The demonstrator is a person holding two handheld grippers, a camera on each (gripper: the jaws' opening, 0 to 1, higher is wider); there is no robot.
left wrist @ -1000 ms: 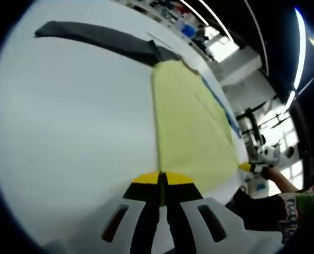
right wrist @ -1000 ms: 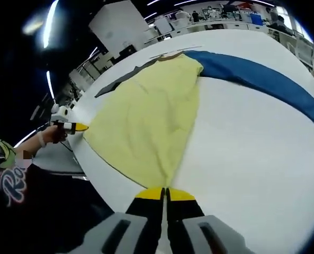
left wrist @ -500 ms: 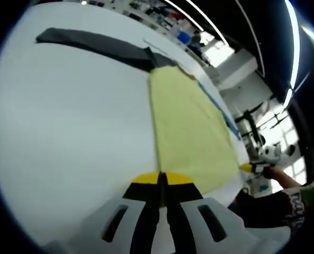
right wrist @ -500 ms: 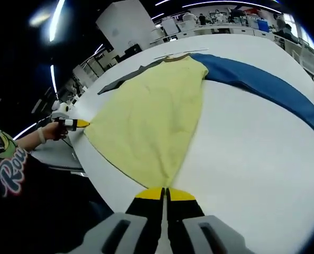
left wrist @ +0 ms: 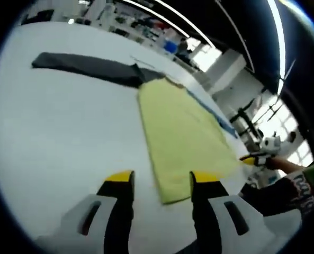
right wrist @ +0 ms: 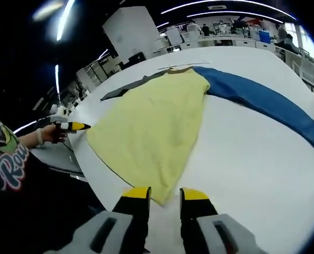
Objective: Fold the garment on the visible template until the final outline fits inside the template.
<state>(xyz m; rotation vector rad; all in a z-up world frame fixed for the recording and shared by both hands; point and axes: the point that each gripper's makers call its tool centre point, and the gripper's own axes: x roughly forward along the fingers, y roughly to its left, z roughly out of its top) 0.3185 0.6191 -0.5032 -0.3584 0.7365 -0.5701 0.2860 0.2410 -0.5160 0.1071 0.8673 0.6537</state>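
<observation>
Lying between gripper (right wrist: 163,194) tips: garment (right wrist: 151,124) corner.

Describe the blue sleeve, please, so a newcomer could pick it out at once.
On the white table lies a garment with a yellow body. From its collar end two long sleeves spread; the blue sleeve is the bright one, while the other is a dark grey sleeve.

The left hand-held gripper (left wrist: 161,181) stands open over the yellow garment's (left wrist: 182,137) corner on the white table (left wrist: 56,137).
</observation>
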